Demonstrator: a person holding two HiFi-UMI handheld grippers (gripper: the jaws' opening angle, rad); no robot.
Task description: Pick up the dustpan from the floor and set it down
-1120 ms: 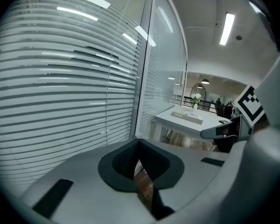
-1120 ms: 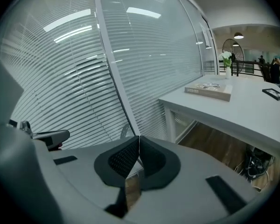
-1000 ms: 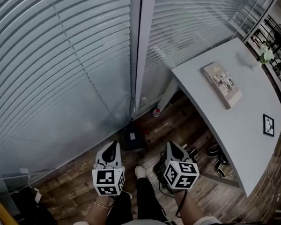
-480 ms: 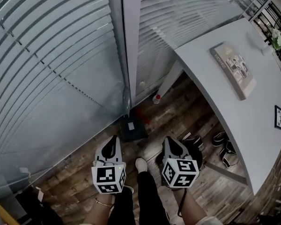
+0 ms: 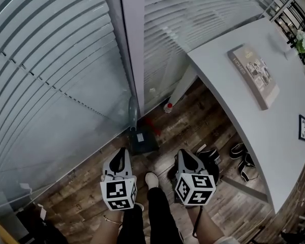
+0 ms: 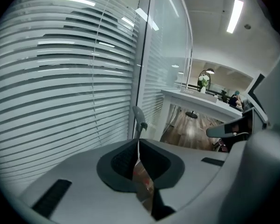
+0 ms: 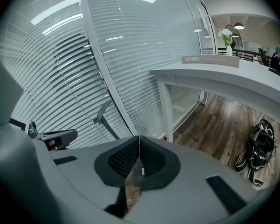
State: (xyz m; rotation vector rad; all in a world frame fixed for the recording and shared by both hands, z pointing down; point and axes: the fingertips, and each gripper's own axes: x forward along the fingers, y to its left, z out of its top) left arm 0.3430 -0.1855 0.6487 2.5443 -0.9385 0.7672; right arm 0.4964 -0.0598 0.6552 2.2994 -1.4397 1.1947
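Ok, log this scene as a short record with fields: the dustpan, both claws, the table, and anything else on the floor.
dustpan: dark, on the wood floor by the blinds, handle standing up; nothing holds it
left claw: shut, empty, clear of the dustpan
right claw: shut, empty, beside the left one
table: white, at the right; book and small frame on top
shoes: on the floor under the table

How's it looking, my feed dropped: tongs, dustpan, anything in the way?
Left tongs and right tongs shut, empty. Dustpan on floor at window post, just ahead of left tongs, untouched. Nothing seen between; shoes off right under desk.
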